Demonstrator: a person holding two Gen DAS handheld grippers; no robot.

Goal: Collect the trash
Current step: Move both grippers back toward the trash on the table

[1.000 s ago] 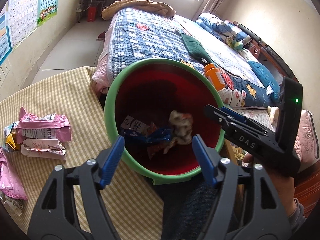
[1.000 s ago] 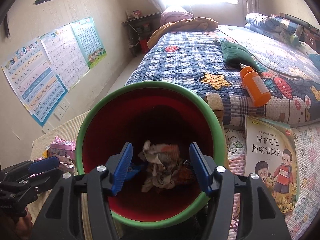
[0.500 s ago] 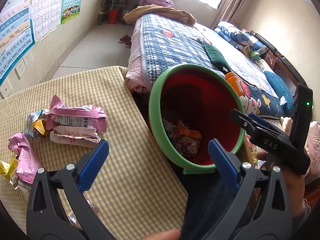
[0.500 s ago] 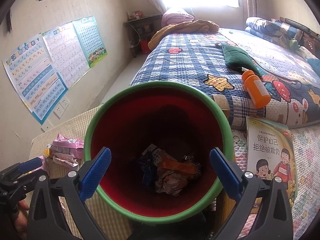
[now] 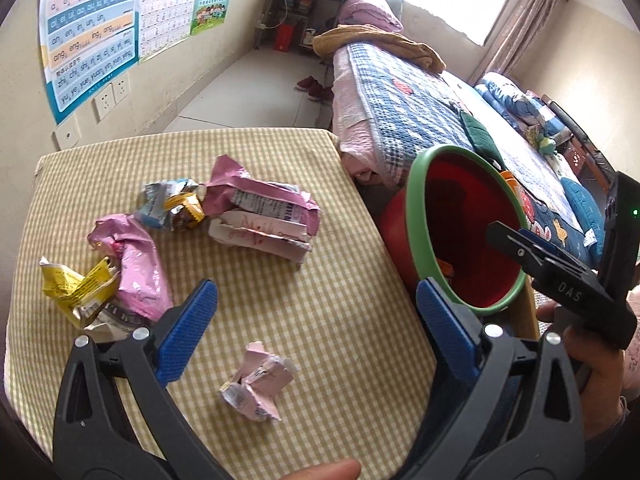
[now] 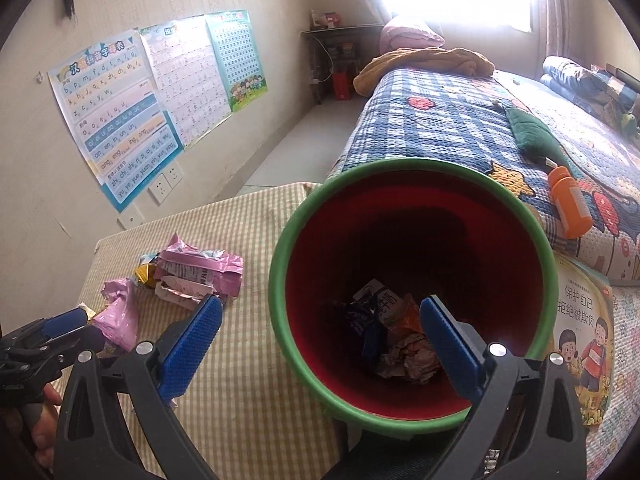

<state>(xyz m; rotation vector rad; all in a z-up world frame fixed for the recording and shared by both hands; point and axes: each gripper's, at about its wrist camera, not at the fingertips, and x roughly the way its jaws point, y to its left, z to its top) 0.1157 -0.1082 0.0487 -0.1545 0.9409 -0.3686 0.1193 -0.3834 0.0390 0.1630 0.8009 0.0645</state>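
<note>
Beside the yellow checked table, our red plastic bin with green rim already holds some crumpled wrappers. Pink and yellow torn wrappers remain on the cloth. Both the left gripper and the right gripper stand wide and empty.

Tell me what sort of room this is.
Most likely a child's bedroom at home. A bed with a patchwork quilt fills one side, alphabet charts hang on the wall, and a children's picture book lies beside the red bin.
</note>
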